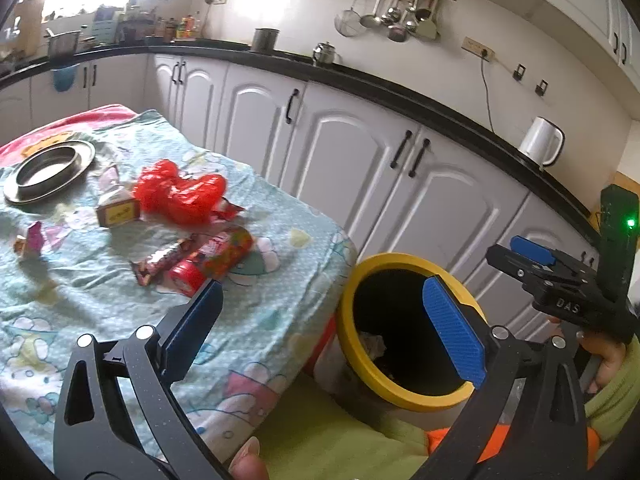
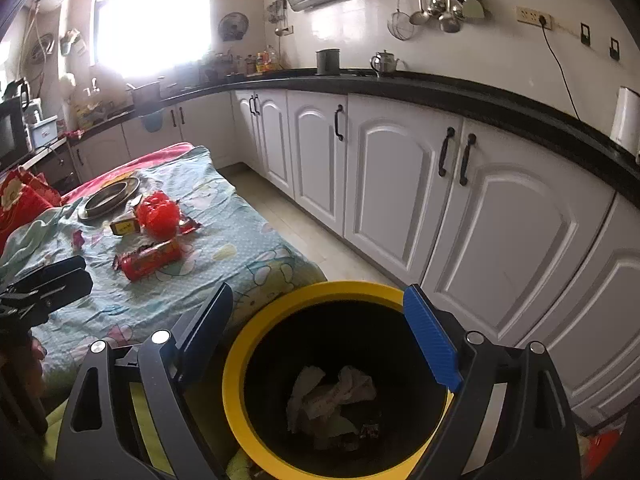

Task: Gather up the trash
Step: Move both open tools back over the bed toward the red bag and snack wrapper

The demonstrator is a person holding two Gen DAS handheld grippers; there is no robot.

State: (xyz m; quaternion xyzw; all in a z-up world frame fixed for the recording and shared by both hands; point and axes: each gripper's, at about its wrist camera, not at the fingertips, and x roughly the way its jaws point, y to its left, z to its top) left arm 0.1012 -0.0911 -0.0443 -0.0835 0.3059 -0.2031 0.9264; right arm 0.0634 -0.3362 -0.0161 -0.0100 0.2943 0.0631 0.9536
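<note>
Both grippers, left gripper (image 1: pixel 320 320) and right gripper (image 2: pixel 320 336), spread wide, empty; crumpled paper (image 2: pixel 332 396) in bin (image 2: pixel 234 372). Next: reach for red bag (image 1: pixel 178 192) on table (image 1: pixel 280 312).

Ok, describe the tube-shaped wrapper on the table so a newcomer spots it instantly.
Start at the table beside the yellow bin. The tube lies nearest the bin-side edge, below the crumpled red bag. Only it is round, with a red cap.

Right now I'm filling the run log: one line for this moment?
left tool: open, empty | right tool: open, empty, above bin | bin: crumpled paper | table: red bag, red tube
</note>
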